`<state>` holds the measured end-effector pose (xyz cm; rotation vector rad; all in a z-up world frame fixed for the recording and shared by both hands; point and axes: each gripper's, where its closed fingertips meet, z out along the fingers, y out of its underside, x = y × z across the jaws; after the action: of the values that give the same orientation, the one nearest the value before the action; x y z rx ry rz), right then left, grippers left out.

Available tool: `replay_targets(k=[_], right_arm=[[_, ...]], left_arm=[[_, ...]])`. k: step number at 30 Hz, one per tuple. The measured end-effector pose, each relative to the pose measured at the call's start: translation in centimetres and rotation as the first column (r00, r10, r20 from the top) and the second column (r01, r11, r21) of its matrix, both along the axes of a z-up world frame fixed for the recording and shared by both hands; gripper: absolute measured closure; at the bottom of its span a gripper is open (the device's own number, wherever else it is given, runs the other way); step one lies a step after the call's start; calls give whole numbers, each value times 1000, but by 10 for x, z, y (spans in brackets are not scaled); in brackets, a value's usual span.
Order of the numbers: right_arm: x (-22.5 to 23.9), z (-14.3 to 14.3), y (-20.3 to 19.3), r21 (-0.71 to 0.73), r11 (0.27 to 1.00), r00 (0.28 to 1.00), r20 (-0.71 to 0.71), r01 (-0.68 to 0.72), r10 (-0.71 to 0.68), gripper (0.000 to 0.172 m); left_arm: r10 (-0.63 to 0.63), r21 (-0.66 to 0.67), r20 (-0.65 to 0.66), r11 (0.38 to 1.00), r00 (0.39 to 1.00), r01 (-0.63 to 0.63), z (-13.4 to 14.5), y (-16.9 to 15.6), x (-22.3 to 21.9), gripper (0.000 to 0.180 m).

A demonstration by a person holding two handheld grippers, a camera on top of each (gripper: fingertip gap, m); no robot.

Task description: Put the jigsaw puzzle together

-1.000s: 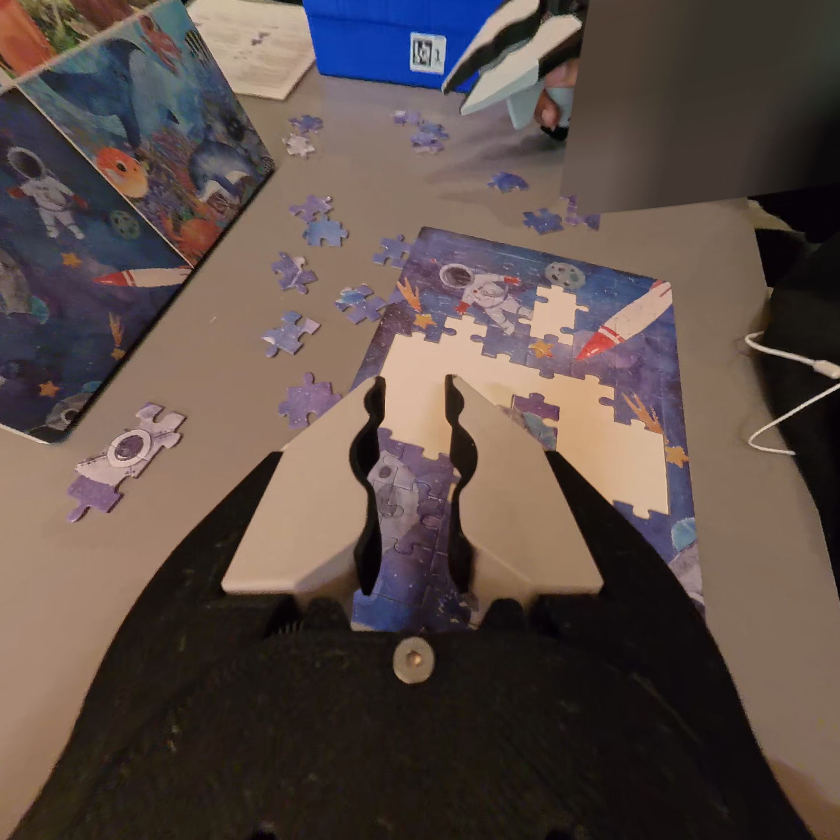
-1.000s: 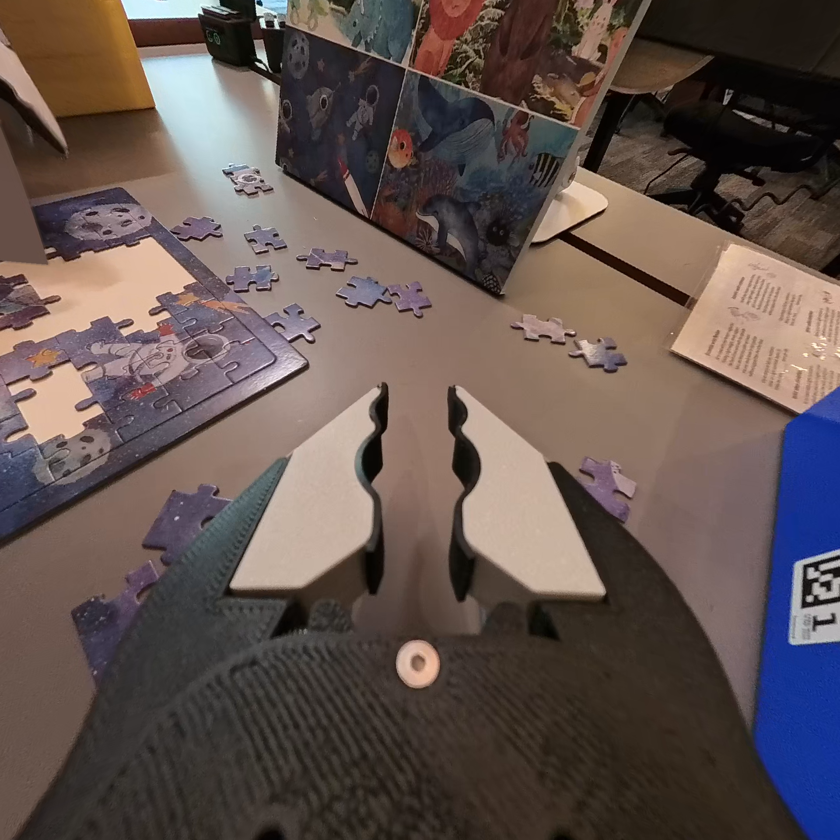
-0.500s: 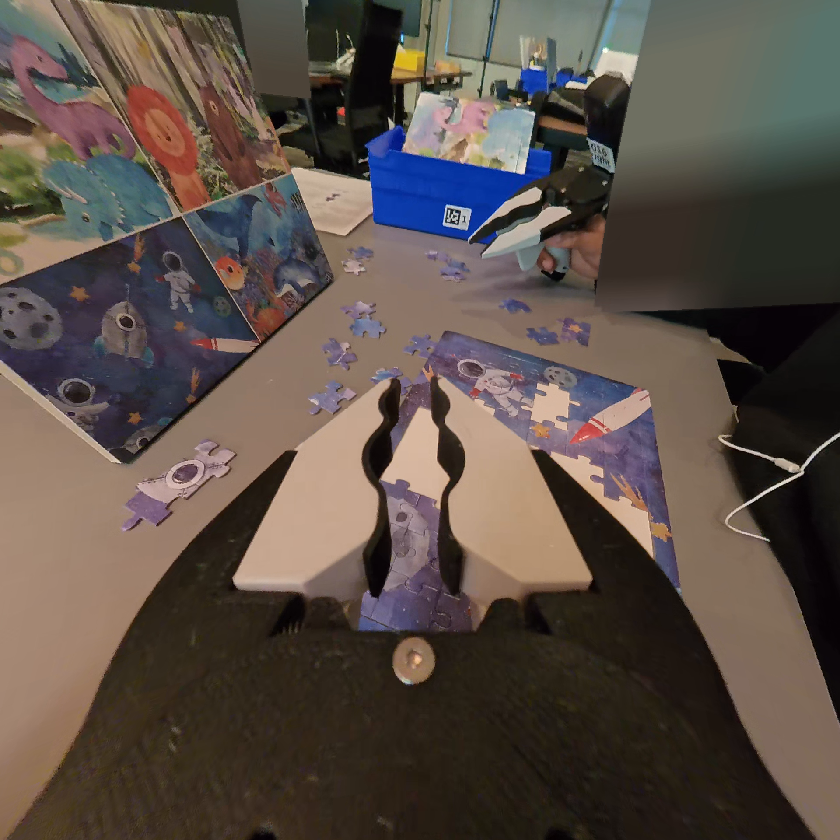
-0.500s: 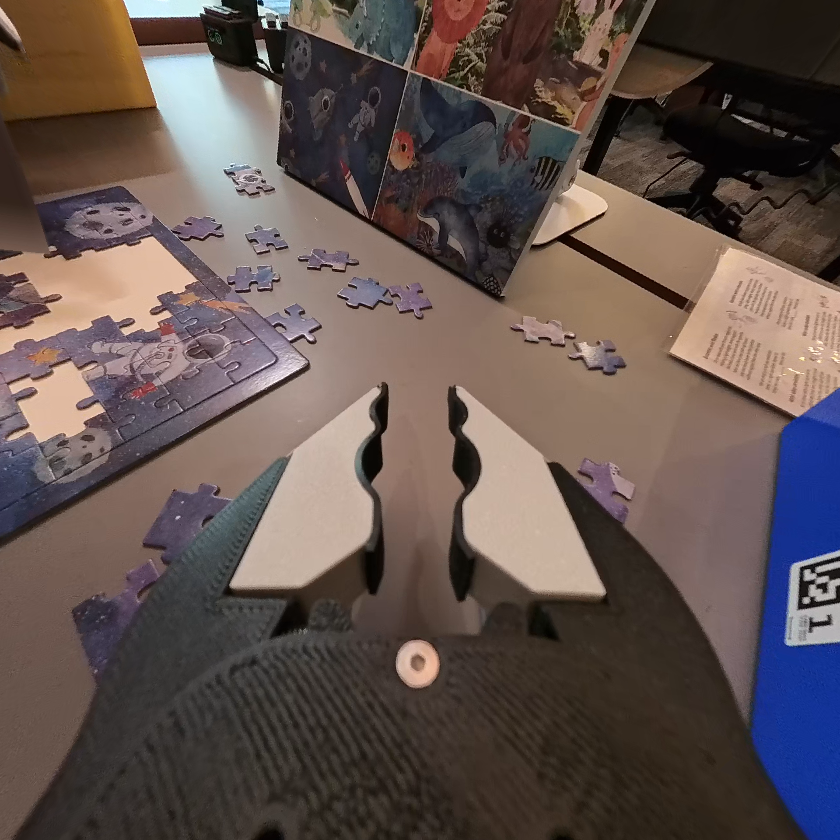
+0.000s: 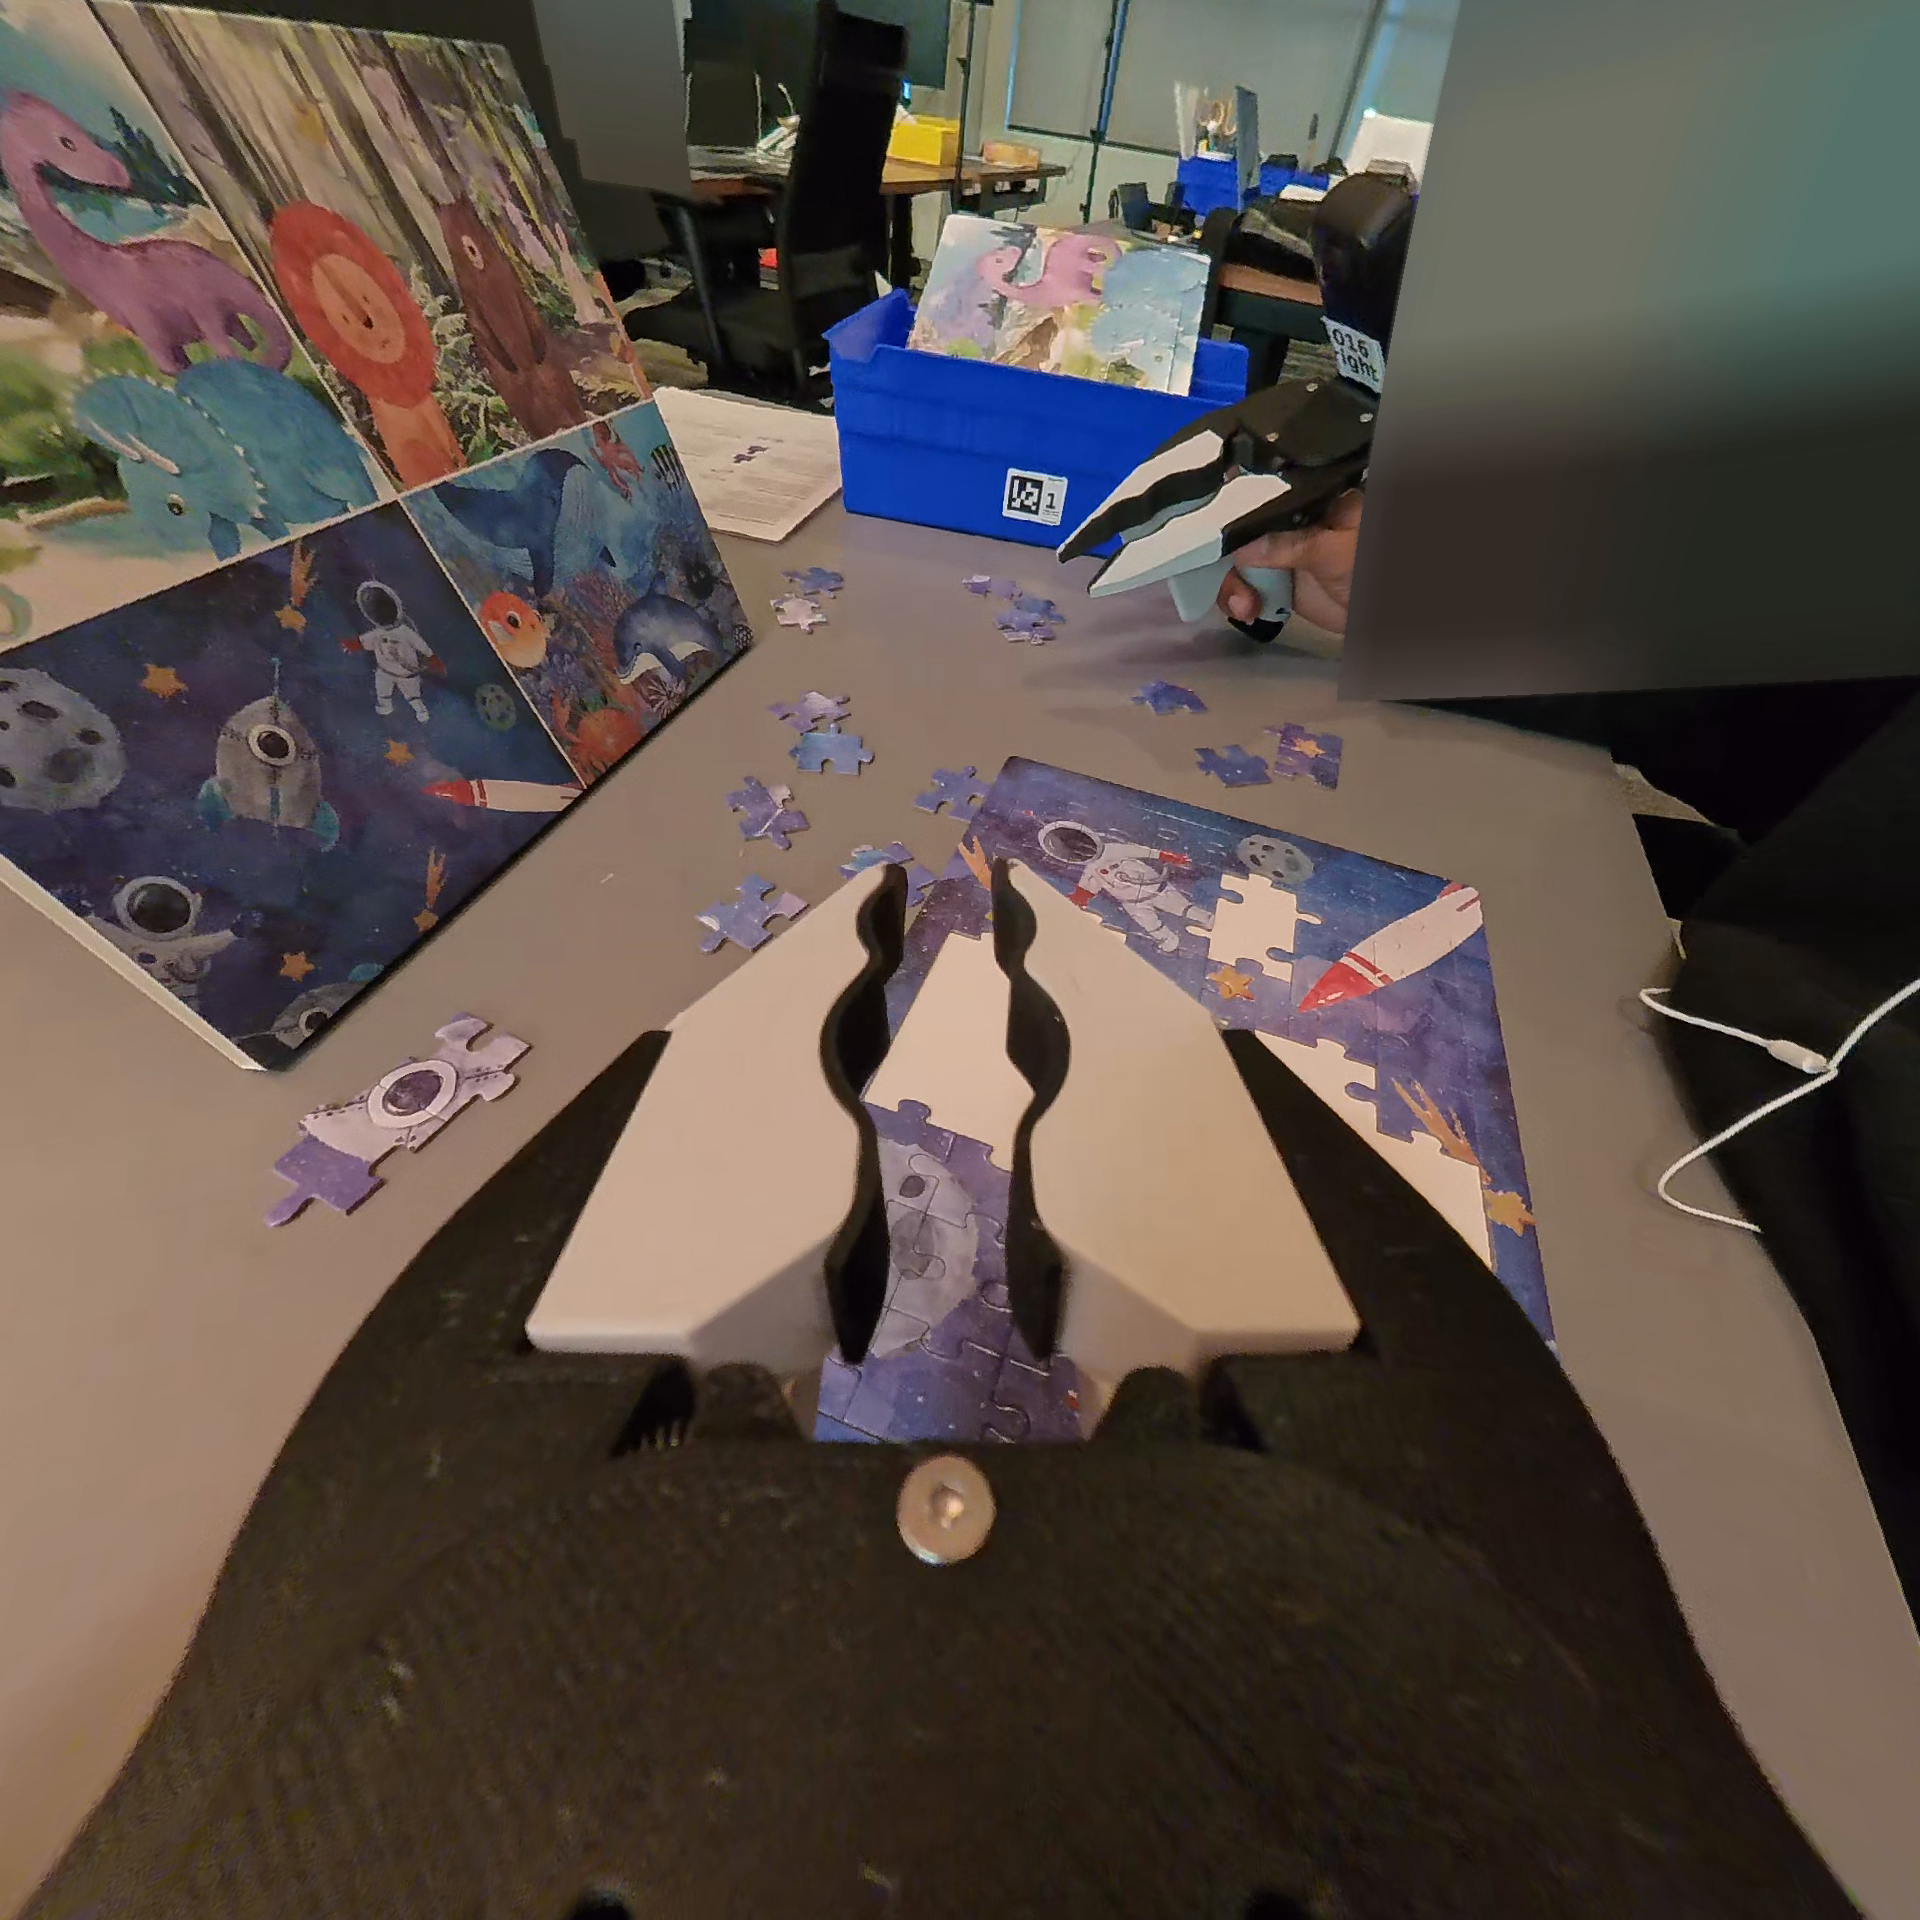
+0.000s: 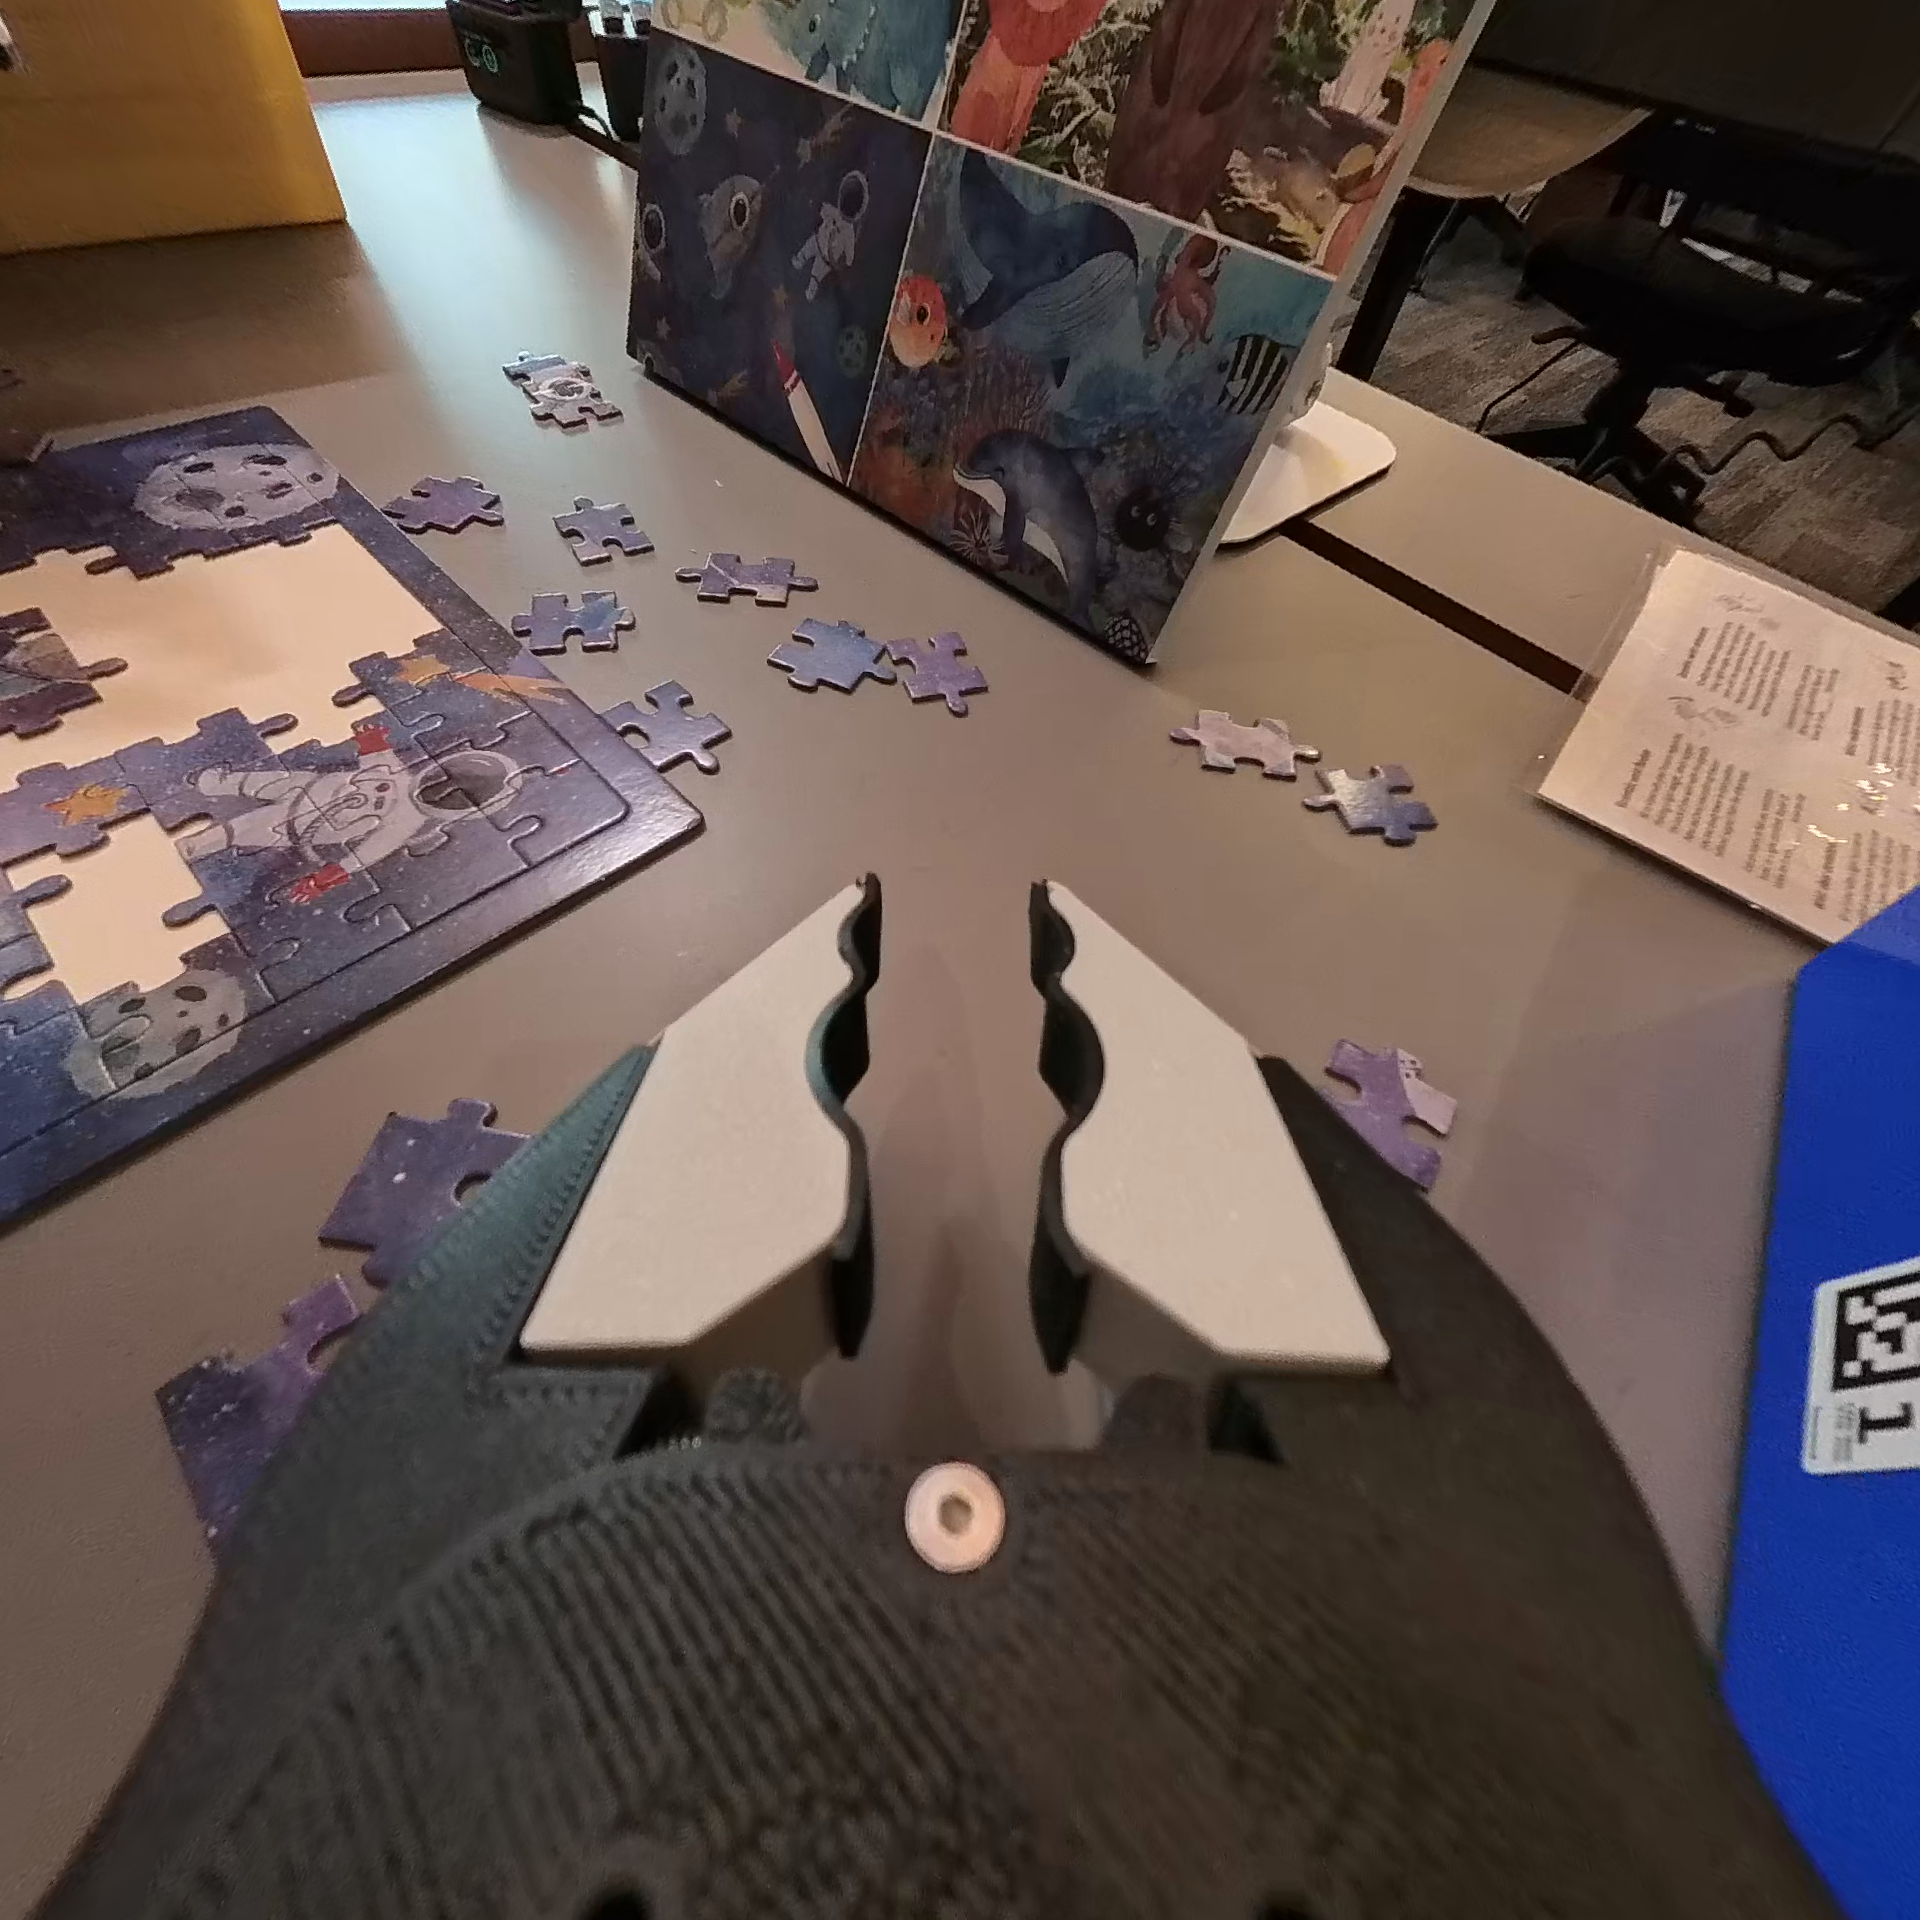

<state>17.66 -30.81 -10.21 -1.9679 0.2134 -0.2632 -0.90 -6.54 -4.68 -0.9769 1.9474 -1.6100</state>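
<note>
- Since a second ago, the left gripper (image 5: 940,883) has tipped up from looking down on the space puzzle board (image 5: 1455,1039) to a flatter angle, so the far room now shows at the top of the left wrist view; its jaws have narrowed but a slim gap remains, and nothing is held between them.
- Right gripper (image 6: 954,894) has hardly shifted – its jaws stand apart over bare grey table (image 6: 935,790), gripping nothing.
- One puzzle board, partly filled, with cream gaps: centre right in the left wrist view, left edge in the right wrist view (image 6: 312,790).
- Loose purple-blue pieces: about a dozen scattered in the left wrist view; in the right wrist view, around eleven, three of them part-hidden by the gripper body.
- One joined cluster with a round porthole (image 5: 405,1101) lies lower left in the left wrist view.
- One upright picture board (image 5: 312,623) of four scenes; one printed sheet (image 6: 1766,748); one blue bin (image 5: 997,436) with a square marker.
- Only the left wrist view shows the bin's contents – a pastel puzzle (image 5: 1070,301) – plus the right gripper (image 5: 1086,566) in a hand (image 5: 1299,571), upper right, and a white cable (image 5: 1766,1091).
- Only the right wrist view shows the board's white stand foot (image 6: 1320,468) and a yellow block (image 6: 156,114), upper left.
</note>
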Motion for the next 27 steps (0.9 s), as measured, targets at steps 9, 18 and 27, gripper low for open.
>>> replay_targets(k=[9, 18, 27], right_arm=[[0, -1, 0, -3, 1000, 1000, -1, 0, 0, 144], [0, -1, 0, -3, 1000, 1000, 0, 1, -1, 143], [-1, 0, 1, 1, 1000, 1000, 0, -9, 9, 142]], left_arm=[[2, 6, -3, 1000, 1000, -2, -1, 0, 0, 164], [-2, 4, 2, 1000, 1000, 2, 0, -1, 0, 164], [-4, 5, 3, 1000, 1000, 4, 0, -2, 0, 164]])
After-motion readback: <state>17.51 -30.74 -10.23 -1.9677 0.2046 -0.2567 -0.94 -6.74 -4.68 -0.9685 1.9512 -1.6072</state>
